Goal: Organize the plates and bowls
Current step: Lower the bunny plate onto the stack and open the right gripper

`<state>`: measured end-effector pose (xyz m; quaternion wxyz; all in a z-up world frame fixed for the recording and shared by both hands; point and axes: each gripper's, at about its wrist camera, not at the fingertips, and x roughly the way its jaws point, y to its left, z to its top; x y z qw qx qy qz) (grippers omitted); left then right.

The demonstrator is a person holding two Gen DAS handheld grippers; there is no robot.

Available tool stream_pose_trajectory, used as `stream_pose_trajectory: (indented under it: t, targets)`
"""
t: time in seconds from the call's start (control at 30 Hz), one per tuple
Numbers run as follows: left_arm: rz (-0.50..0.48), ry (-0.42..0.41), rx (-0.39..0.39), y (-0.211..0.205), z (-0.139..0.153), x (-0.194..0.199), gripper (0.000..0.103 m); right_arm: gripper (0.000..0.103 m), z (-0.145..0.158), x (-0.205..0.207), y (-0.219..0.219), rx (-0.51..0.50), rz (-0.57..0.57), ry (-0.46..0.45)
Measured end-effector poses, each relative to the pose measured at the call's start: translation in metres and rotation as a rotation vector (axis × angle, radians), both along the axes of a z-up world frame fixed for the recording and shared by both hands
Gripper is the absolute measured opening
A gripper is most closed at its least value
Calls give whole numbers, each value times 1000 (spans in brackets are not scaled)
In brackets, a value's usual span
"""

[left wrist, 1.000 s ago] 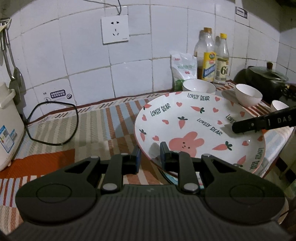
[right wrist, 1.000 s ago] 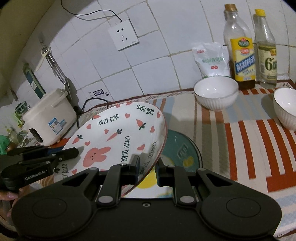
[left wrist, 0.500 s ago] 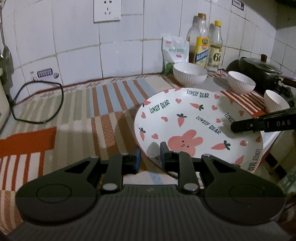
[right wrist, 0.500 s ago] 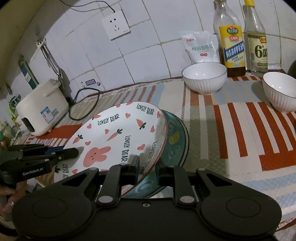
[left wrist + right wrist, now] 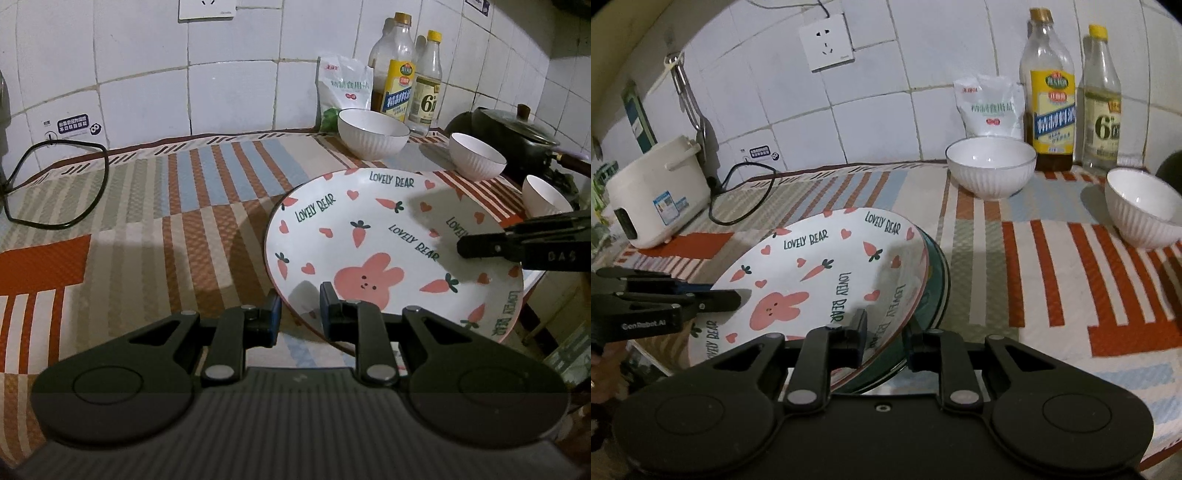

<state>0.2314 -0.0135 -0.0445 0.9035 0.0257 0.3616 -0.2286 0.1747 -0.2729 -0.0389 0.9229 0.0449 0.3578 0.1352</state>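
Bear plate point(image 5: 827, 273) now sits low on the green plate point(image 5: 940, 280) at the front edge of the desk point(image 5: 166, 229); a second ago it hung clearly above it, with much of the green face showing in the right wrist view. Only the green rim shows now. Judged: stacking step is nearly done, plate seated or close to it.

Left gripper point(image 5: 300, 314): nearly closed, pads pinching the near rim of the bear plate. No change in its grip over the last second.

Right gripper point(image 5: 885, 338): jaws have just been opening a little. The rims of both plates lie between them; left pad looks close against the bear plate's rim, right pad stands just off the green rim. Reads as the start of a release, though I cannot tell whether contact is fully broken.

Three white bowls remain loose further back: one point(image 5: 373, 133) by the oil bottle point(image 5: 397, 77), one point(image 5: 476, 155) near the pot point(image 5: 517, 125), one point(image 5: 545, 195) at the right edge. Judged: plates are almost sorted; bowls are not yet nested.

Risk: stack overhangs the desk's front edge, so letting go on both sides at once could tip it.
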Motion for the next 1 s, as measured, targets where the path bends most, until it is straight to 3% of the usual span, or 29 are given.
stream_pose_trajectory:
  t: [0.23, 0.63, 1.0]
  targets:
    - [10, -13, -8, 1, -1, -4, 20, 31, -2, -4, 18, -144, 8, -74]
    - [33, -16, -22, -1, -3, -7, 20, 33, -11, -6, 18, -166, 3, -153]
    - [45, -6, -60, -1, -7, -8, 20, 34, -35, -23, 20, -175, -42, -351]
